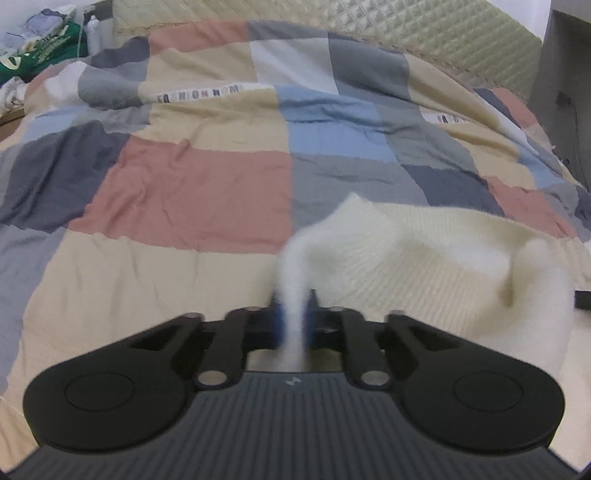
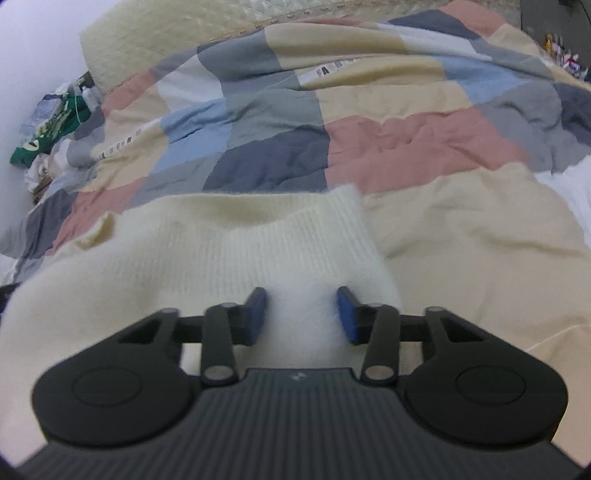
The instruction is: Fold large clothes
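A cream knit sweater [image 1: 424, 251] lies on the patchwork quilt [image 1: 192, 192], near the front edge of the bed. My left gripper [image 1: 293, 321] is shut on a blurred pinch of the sweater's edge, which rises in a peak in front of the blue pads. In the right wrist view the sweater [image 2: 207, 243] spreads to the left, its ribbed hem [image 2: 325, 229] pointing away. My right gripper [image 2: 302, 314] has its jaws partly apart. A fluffy fold of the sweater sits between the blue pads [image 2: 258, 314], and I see no firm pinch.
The quilt [image 2: 406, 147] covers the whole bed. A quilted cream headboard [image 1: 406, 29] stands at the far end. Green printed cloth and a bottle [image 1: 48, 51] are piled at the far left corner. A dark cabinet side [image 1: 565, 110] borders the right.
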{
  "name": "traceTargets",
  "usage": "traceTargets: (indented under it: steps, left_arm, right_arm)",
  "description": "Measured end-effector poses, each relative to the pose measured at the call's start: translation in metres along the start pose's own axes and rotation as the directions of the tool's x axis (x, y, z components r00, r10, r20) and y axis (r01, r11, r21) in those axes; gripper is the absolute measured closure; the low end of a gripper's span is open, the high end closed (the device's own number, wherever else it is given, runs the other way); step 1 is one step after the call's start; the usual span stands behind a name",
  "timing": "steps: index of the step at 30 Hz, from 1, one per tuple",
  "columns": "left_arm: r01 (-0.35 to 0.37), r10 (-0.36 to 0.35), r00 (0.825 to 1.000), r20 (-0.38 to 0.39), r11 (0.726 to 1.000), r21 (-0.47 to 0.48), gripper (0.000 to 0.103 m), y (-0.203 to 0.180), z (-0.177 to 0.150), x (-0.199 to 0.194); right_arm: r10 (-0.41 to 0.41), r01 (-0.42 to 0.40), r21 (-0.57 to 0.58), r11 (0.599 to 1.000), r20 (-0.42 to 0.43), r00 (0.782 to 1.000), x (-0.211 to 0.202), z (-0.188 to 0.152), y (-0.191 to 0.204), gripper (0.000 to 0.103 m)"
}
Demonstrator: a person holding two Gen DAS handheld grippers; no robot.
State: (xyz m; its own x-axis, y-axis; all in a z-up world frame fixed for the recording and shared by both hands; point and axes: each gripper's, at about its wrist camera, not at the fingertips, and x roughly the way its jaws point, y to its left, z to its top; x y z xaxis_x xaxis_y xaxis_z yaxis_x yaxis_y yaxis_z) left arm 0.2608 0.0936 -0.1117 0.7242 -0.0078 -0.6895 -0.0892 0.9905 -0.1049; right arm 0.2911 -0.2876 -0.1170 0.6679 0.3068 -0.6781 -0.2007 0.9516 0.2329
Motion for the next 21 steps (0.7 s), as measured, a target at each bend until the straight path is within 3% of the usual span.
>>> traceTargets:
  steps: [1,3,6,10,13,16,21]
  left_arm:
    - [0.009,-0.009,1.000,0.010,1.000,-0.025,0.094,0.003,0.002,-0.003]
    - [0.027,-0.024,0.999,0.034,0.995,-0.093,0.095,0.014,0.006,-0.013]
    - [0.076,-0.060,0.993,0.098,0.982,-0.174,0.095,0.030,0.014,-0.031]
    - [0.180,-0.123,0.972,0.200,0.937,-0.299,0.096,0.052,0.022,-0.058]
    - [0.198,-0.115,0.962,0.247,0.917,-0.346,0.096,0.064,0.026,-0.068]
    - [0.192,-0.107,0.966,0.237,0.906,-0.376,0.096,0.071,0.026,-0.065]
    - [0.108,-0.056,0.987,0.149,0.924,-0.368,0.096,0.070,0.019,-0.036]
  right_arm:
    - [-0.002,0.002,-0.002,1.000,0.014,1.000,-0.003,0.002,0.000,0.082]
    - [0.014,-0.015,0.026,1.000,0.046,0.999,-0.010,0.007,-0.005,0.093]
    - [0.025,-0.029,0.029,0.999,0.127,0.992,-0.028,0.015,-0.004,0.094]
    - [0.019,-0.019,0.001,1.000,0.222,0.975,-0.055,0.026,0.001,0.094]
    - [-0.002,-0.002,0.013,1.000,0.277,0.961,-0.066,0.034,-0.003,0.095]
    - [-0.027,0.019,0.030,0.999,0.272,0.962,-0.058,0.035,-0.009,0.095]
    - [-0.076,0.071,0.038,0.997,0.158,0.984,-0.015,0.018,-0.016,0.095]
